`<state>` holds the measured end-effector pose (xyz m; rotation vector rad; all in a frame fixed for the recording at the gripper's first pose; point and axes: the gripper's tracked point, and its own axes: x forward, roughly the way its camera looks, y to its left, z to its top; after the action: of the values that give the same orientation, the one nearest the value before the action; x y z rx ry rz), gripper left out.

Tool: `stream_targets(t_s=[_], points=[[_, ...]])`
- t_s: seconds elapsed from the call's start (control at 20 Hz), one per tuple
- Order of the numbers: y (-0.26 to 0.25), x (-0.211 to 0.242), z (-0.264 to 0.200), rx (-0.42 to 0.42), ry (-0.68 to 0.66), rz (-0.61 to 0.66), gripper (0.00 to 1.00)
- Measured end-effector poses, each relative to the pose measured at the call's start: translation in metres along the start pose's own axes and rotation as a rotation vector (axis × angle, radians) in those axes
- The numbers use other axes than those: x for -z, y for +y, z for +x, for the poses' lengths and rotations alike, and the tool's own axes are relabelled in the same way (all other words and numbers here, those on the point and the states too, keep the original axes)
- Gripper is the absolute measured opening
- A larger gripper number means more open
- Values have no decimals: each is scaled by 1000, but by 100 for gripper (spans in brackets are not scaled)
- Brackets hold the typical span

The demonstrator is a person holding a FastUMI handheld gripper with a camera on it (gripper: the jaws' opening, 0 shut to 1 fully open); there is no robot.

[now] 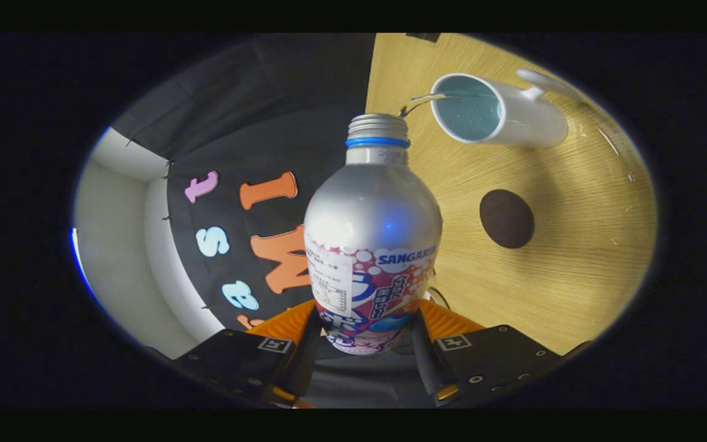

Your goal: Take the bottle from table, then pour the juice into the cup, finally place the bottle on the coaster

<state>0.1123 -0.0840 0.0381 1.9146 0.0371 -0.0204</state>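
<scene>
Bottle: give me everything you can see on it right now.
The bottle looks like silver metal, with a threaded neck, a blue ring below the threads, no cap, and a printed pink, white and blue label around its lower body. The gripper is shut on its base, both fingers pressing the label. It is tipped toward the white cup, and a thin stream runs from its mouth into the cup over the wooden table.

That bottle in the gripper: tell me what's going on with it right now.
The handheld gripper is shut on the silver bottle, its two fingers pressing the labelled lower part. The bottle is tipped toward the white cup on the wooden table, and a thin stream runs from its open mouth into the cup, so pouring is under way. The dark round coaster lies bare beside the cup, waiting for the bottle.
</scene>
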Motion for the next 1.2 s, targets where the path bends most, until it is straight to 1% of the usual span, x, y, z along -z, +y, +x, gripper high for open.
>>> stream_targets(t_s=[0.3, 0.75, 1.2], points=[[3, -7, 5, 23, -9, 35, 70], [13, -7, 4, 25, -4, 73, 70], [10, -6, 4, 38, -8, 129, 70]])
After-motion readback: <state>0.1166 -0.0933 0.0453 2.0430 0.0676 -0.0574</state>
